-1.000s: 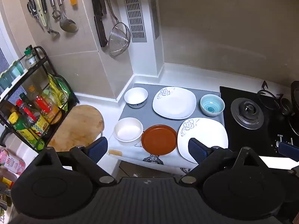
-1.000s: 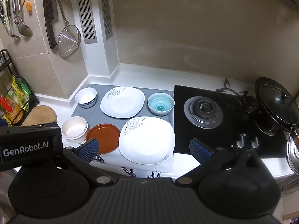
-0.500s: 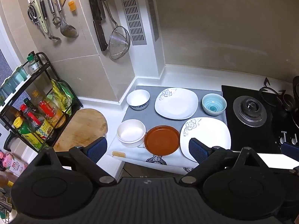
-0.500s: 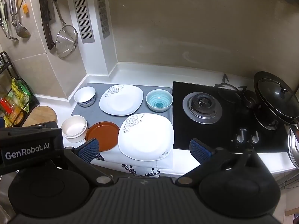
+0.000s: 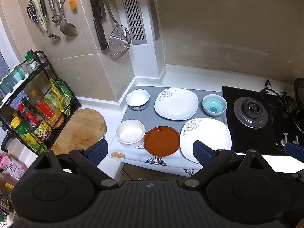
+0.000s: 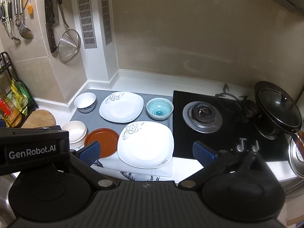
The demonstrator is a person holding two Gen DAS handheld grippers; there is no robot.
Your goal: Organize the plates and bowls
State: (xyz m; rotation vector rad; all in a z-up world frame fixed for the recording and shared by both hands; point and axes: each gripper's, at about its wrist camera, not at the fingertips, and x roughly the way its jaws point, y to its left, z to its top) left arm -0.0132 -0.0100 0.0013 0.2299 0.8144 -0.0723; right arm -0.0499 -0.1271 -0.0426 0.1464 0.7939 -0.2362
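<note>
Laid out singly on the grey mat [image 5: 144, 117], nothing stacked, presumably so each piece can be picked up alone; taken largest to smallest, all placed relative to the stove [image 5: 250, 112]. Just beside the stove: near white plate [image 6: 145, 144], flat, squarish, no clear long axis. Farther left: far white plate [image 6: 121, 109]; brown plate [image 5: 161, 141]; cream bowl [image 5: 130, 135], blue-rimmed bowl [image 5: 137, 99]; teal bowl [image 6: 160, 108] close by; all mouth-up. Left gripper [image 5: 150, 151] and right gripper [image 6: 146, 151] spread wide, empty, above the counter edge.
</note>
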